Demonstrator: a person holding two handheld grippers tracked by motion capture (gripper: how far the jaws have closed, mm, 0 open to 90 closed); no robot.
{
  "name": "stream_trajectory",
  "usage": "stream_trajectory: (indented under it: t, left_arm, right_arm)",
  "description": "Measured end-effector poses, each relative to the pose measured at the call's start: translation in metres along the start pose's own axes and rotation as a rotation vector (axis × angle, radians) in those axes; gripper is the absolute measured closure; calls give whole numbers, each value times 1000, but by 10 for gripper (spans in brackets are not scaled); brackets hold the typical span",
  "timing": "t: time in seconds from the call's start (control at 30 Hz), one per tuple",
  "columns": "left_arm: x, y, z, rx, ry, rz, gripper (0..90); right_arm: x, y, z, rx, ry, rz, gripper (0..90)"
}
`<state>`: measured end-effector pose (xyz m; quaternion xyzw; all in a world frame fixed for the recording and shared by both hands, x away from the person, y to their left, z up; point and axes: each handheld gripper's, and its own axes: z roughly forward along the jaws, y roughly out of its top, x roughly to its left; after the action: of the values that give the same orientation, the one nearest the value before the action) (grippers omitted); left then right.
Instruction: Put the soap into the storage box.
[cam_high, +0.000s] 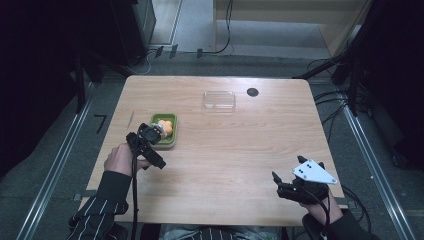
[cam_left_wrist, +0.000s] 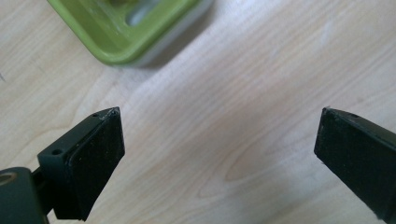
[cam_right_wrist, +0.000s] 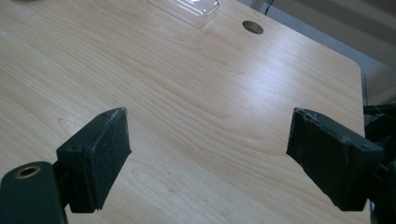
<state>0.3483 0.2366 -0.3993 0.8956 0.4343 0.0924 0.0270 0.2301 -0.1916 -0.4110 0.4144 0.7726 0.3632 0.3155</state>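
Note:
A green tray sits left of the table's middle with orange and yellow pieces in it. My left gripper hovers at the tray's near-left corner, held by a hand in a striped sleeve. In the left gripper view it stands open over bare wood, with the tray's corner just beyond its fingers. My right gripper rests near the front right of the table. Seen from its own camera, it is open with nothing between its jaws.
A clear plastic container lies near the far edge, with a dark cable hole in the wooden table to its right. Cables and dark stands ring the table on the floor.

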Motion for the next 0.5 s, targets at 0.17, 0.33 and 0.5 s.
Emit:
stream_trajectory:
  t: [0.17,0.33,0.5]
  left_arm:
    - [-7,-11,0,4,-19,13,19]
    - [-16,-20,2,14,-22,26,16]
    - [-27,-34,6,19,-43,36,16]
  right_arm:
    - [0,0,0,0,-1,2,137]
    - [0,0,0,-1,-2,0,137]
    - [0,0,0,-2,-1,-2,137]
